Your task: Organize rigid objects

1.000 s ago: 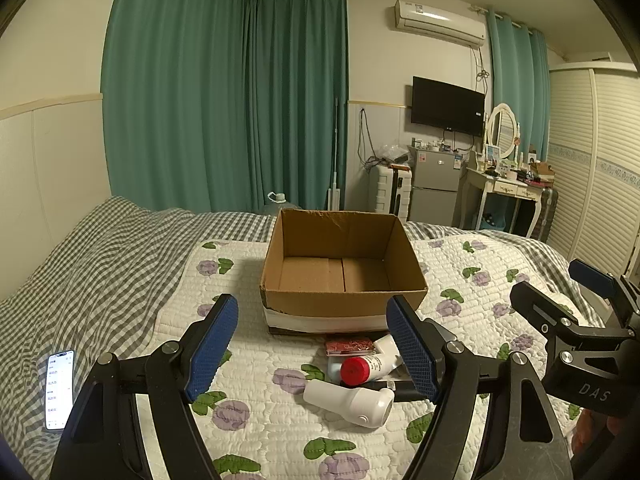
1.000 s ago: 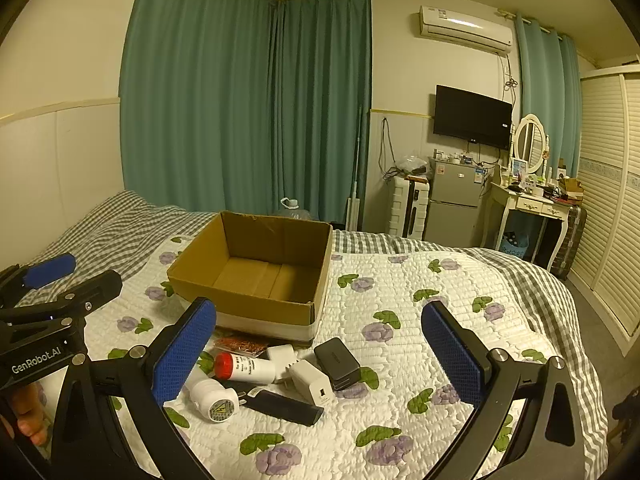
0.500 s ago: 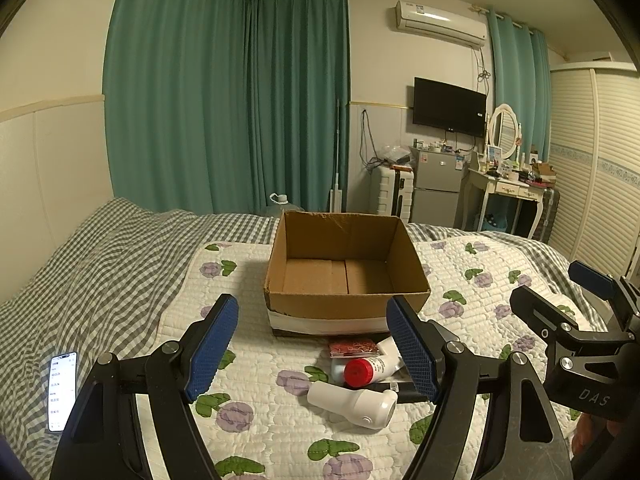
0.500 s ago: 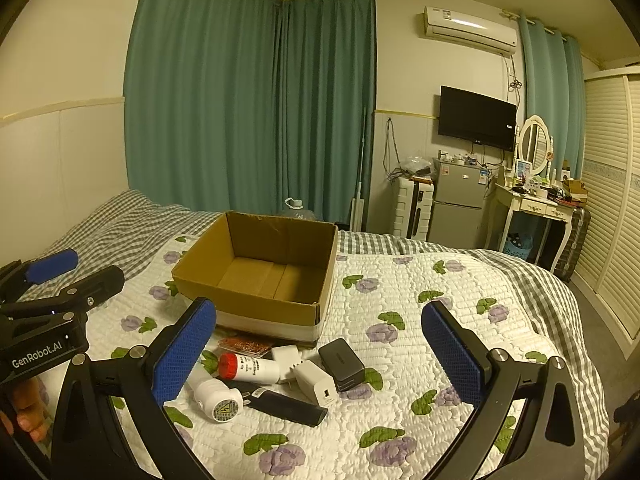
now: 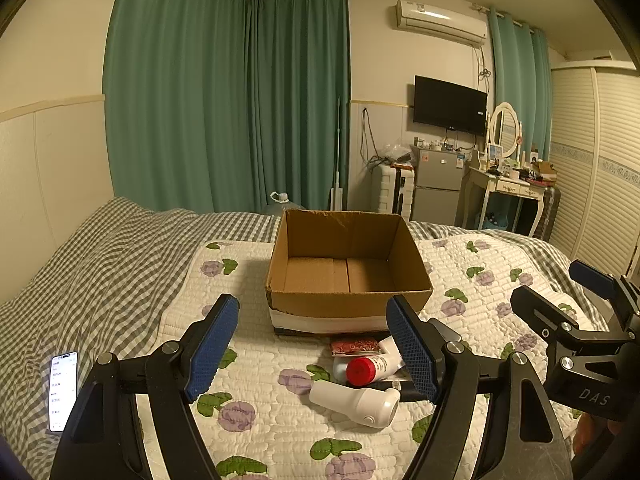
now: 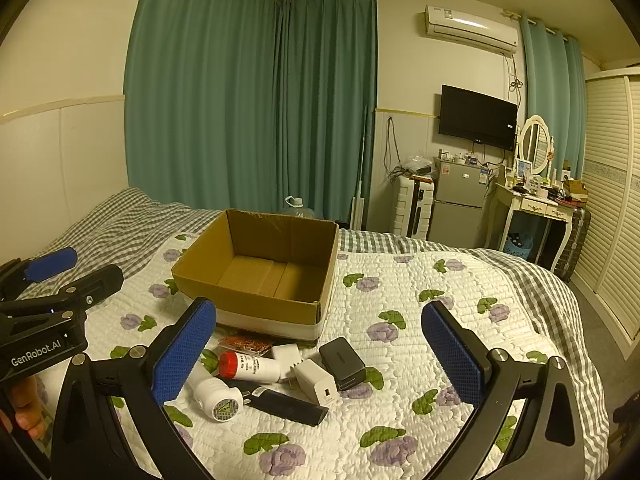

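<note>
Rigid objects are seen clustered on the floral quilt (image 6: 420, 364) of the bed, just in front of an open cardboard box (image 5: 348, 276). In the right wrist view, a red-capped white tube (image 6: 250, 366) is seen lying on its side, with a white cylindrical device (image 6: 214, 396) at its 7 o'clock and a black flat bar (image 6: 288, 402) at its 5 o'clock. A white charger (image 6: 316, 382) is found at the tube's 3 o'clock, touching a black box-shaped item (image 6: 342, 360) on its far side. A red patterned packet (image 6: 246, 345) is seen at the tube's 12 o'clock, against the box's front wall. The box is shown with nothing visible inside it.

The left hand-held gripper (image 5: 316, 352) is held released above the quilt, jaws spread wide, nothing between the blue pads. The right hand-held gripper (image 6: 320, 352) is likewise held released above the cluster, grasping nothing. A lit phone (image 5: 63, 390) is seen on the checked bedsheet (image 5: 100, 280) at the left gripper's 9 o'clock.
</note>
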{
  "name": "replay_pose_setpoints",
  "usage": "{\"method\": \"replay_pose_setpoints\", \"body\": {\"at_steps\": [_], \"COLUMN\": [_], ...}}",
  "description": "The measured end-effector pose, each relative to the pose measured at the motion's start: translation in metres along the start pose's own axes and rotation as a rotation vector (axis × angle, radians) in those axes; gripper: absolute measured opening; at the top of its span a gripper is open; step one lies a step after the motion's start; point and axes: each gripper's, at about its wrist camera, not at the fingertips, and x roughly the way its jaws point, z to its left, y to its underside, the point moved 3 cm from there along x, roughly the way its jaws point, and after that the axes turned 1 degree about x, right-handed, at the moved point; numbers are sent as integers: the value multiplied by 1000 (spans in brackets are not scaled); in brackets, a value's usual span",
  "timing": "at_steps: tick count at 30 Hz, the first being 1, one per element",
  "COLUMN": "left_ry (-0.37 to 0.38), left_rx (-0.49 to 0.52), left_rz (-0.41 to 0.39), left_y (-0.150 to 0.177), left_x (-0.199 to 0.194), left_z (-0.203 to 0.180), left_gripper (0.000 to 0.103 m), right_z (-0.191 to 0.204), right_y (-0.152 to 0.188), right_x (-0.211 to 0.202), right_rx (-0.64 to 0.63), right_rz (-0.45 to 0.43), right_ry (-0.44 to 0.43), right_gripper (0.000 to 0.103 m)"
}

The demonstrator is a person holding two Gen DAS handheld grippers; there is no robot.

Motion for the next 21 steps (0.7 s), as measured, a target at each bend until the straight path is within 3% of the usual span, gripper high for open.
{"method": "replay_pose_setpoints", "body": {"at_steps": [21], "left_ry": [-3], "left_rx": [1], "left_rz": [4], "left_y": [4], "left_x": [3], "left_z": [3], "left_gripper": [79], "right_z": [4], "right_y": [4], "right_x": [2], "right_rx": [-11], "right_rz": [7], "right_ry": [-14], "right_gripper": [103]}}
